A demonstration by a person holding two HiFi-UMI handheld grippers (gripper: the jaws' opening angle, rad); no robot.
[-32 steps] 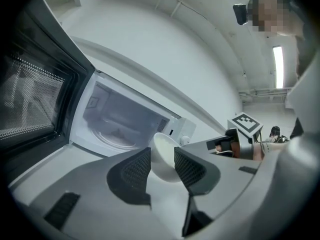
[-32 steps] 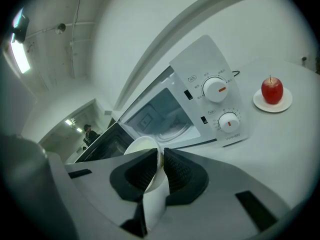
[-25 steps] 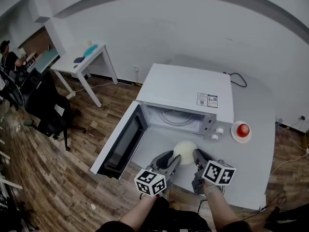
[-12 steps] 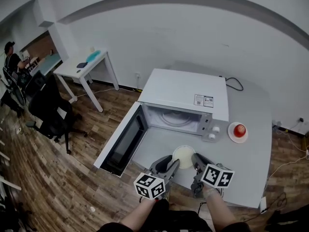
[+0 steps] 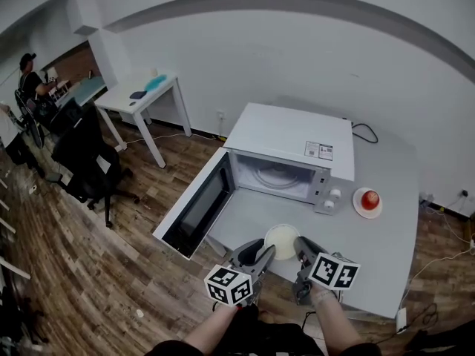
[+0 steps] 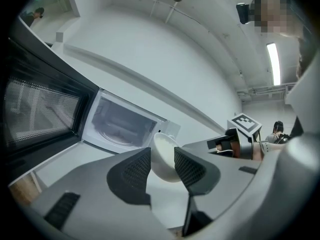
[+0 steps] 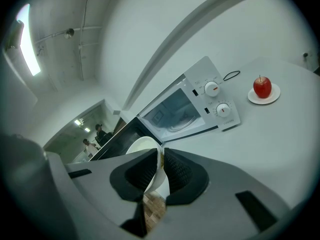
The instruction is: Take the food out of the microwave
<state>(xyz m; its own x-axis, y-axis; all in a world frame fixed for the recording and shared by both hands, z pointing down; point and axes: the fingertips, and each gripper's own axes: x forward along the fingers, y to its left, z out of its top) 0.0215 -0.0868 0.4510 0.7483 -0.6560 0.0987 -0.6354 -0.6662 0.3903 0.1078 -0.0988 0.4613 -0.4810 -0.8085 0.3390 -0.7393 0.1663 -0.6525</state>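
A white bowl [image 5: 283,240] with pale contents hangs over the grey table's [image 5: 386,251] near edge, in front of the open white microwave [image 5: 293,143]. Both grippers hold it. My left gripper [image 5: 266,252] is shut across the bowl's [image 6: 163,156] rounded body from its left side. On the right side my right gripper [image 5: 300,245] pinches the bowl's rim [image 7: 142,146] between nearly closed pads. The microwave cavity [image 6: 117,126] shows only its glass turntable. Its door [image 5: 197,208] stands swung out to the left.
A red apple [image 5: 369,199] sits on a small white plate to the right of the microwave's knobs [image 7: 216,98]. A black cable [image 5: 364,130] trails behind the microwave. On the wood floor at left stand a white desk [image 5: 141,99] and a black office chair [image 5: 85,162].
Both grippers and the bowl have drawn back a little from the microwave toward the table's near edge and risen slightly. The grips look the same.
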